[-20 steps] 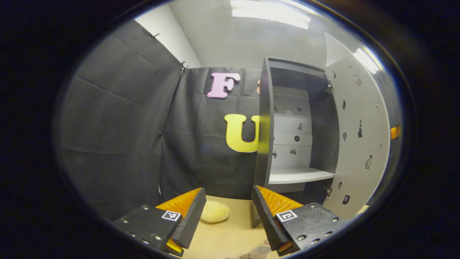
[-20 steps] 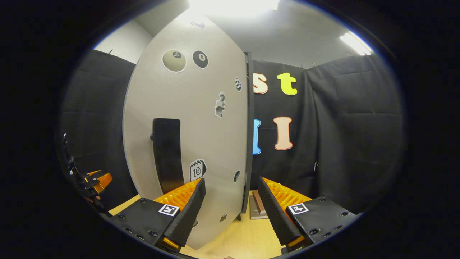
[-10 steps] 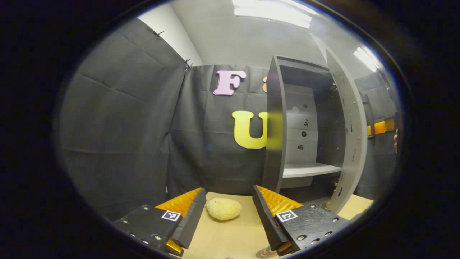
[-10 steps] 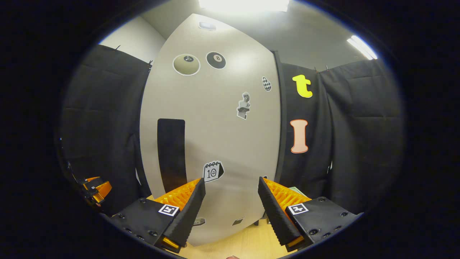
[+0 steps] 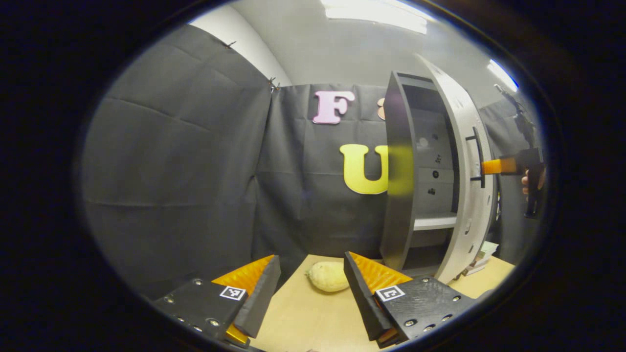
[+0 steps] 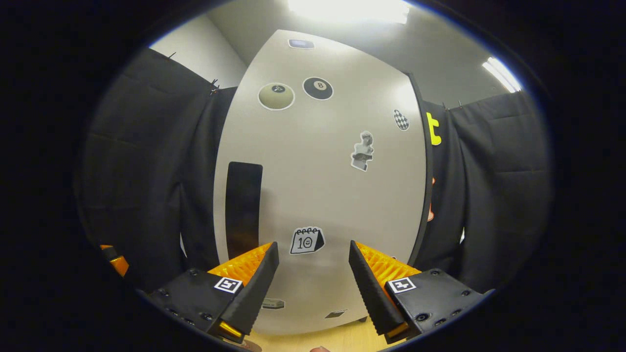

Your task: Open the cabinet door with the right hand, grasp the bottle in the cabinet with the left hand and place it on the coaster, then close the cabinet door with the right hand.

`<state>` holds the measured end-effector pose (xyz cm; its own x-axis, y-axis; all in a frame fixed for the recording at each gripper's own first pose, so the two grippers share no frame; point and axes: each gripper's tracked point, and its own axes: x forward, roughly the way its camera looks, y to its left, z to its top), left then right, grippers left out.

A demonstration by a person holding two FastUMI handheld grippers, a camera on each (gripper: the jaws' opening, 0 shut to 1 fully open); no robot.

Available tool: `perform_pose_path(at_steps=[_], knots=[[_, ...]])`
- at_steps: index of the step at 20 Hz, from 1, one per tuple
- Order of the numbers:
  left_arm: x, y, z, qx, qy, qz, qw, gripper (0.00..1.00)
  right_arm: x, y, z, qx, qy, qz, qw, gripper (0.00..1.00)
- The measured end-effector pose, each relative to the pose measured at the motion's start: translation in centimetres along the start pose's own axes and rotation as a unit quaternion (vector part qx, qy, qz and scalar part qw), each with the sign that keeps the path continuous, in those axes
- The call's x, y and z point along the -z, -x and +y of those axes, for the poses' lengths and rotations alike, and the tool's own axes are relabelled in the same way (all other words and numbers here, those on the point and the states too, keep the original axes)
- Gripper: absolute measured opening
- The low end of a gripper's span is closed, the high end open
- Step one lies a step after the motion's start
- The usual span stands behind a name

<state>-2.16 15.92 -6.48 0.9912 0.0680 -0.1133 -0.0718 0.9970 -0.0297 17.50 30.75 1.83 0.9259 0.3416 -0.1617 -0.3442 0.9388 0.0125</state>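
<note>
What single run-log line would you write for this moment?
phase: closing cabinet door | right gripper: open, facing door front | left gripper: open, empty, above table | door: still ajar

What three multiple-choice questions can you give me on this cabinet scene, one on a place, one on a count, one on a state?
1. Where does the pale yellow lumpy fruit lie?
A. on the cabinet shelf
B. on the wooden tabletop left of the grey cabinet
C. between the right gripper's fingers

2. How many billiard-ball stickers are on the light grey cabinet door?
A. two
B. four
C. none

3. What state is the cabinet door in?
A. wide open
B. taken off
C. partly closed, a gap left

Answers: 1 B, the left gripper view shows the fruit on the tabletop beyond the open left gripper. 2 A, a pale one and a black one sit side by side near the door's top. 3 C, the left gripper view shows the shelf through a narrow gap, with the right gripper at the door's outer face.
</note>
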Motion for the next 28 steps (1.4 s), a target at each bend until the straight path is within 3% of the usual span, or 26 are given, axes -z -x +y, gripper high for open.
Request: perform_pose_path(at_steps=[2, 5, 10, 16, 18, 22, 24, 28], knots=[[-0.1, 0.5, 0.9, -0.009, -0.008, 0.001, 1.0, 0.77, 0.6, -1.0, 0.0, -0.005, -0.019, 0.005, 1.0, 0.92], [-0.7, 1.1, 1.1, -0.014, -0.018, 0.0, 1.0, 0.8, 1.1, -0.2, -0.1, -0.01, -0.039, 0.009, 0.999, 0.93], [-2.8, 2.4, -1.1, -0.014, -0.029, -0.011, 0.999, 0.78, -0.4, 1.3, -1.3, -0.034, -0.047, -0.006, 0.998, 0.93], [-5.2, 2.7, -8.8, 0.01, -0.028, -0.016, 0.999, 0.83, -1.0, 8.1, -7.5, -0.032, -0.045, -0.017, 0.998, 0.94], [-6.1, 3.3, -11.9, 0.019, -0.03, -0.016, 0.999, 0.78, -0.8, 10.3, -10.1, -0.024, -0.038, -0.021, 0.999, 0.96], [-7.4, 5.1, -18.5, 0.042, -0.023, -0.017, 0.999, 0.82, 0.0, 14.7, -15.6, -0.009, -0.02, -0.026, 0.999, 0.99], [-8.0, 6.1, -21.4, 0.049, -0.022, -0.019, 0.998, 0.83, 0.5, 16.4, -17.7, -0.008, -0.019, -0.029, 0.999, 0.94], [-8.8, 8.2, -26.1, 0.058, -0.032, -0.02, 0.998, 0.81, 1.4, 19.0, -20.9, -0.009, -0.028, -0.031, 0.999, 0.96]])
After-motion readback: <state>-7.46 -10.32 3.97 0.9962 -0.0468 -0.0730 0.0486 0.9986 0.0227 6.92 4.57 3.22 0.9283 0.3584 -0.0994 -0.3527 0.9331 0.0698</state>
